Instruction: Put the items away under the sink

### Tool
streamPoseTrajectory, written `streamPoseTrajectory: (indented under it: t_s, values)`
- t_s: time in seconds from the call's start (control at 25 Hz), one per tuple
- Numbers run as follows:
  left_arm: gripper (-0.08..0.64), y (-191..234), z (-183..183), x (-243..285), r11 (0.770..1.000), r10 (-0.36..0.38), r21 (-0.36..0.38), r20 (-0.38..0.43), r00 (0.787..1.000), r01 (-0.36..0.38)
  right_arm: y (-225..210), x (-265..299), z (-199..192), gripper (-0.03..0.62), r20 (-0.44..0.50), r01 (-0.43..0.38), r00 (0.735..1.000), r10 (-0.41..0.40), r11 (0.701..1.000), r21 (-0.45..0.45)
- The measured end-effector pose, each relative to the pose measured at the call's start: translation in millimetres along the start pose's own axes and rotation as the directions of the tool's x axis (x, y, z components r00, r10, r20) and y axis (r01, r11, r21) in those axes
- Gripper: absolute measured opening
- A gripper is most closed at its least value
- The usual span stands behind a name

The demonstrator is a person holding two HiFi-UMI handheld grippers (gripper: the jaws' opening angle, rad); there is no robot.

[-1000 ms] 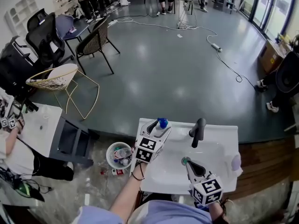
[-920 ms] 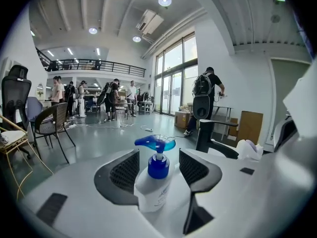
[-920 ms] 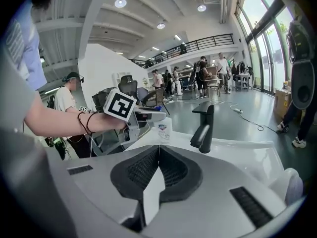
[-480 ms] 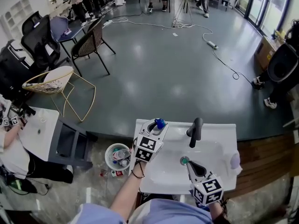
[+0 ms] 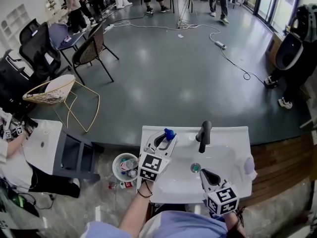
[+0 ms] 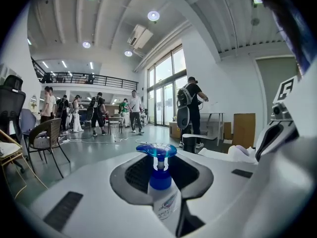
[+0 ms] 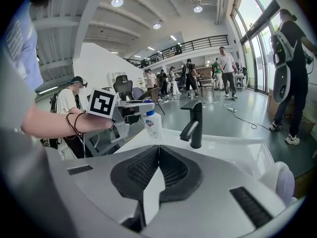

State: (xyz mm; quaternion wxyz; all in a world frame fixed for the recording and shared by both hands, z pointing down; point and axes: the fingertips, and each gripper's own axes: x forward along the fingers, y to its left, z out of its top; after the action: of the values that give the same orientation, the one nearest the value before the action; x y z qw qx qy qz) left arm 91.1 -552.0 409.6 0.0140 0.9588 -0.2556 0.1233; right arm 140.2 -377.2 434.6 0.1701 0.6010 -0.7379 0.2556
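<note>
Head view showed the left gripper, jaws clamped on the pump bottle, at the rear left corner of the sink. We judged the bottle light and slick, best held round its body. The right gripper had its jaws together, empty.

Left gripper clamps bottle; right gripper closed, empty.

The pump bottle's lower body is hidden between the left gripper's jaws, its label is too blurred to read, and the sink's underside is out of sight.
</note>
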Motion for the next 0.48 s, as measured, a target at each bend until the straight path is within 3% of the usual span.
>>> streamPoseTrajectory:
  t_s: [0.48]
  values:
    - [0.098, -45, 36, -49, 0.999, 0.019, 0.025, 0.037, 0.999, -0.020, 0, -34, -9, 0.016, 0.033, -0.011, 0.999, 0.011, 1.000, 0.002]
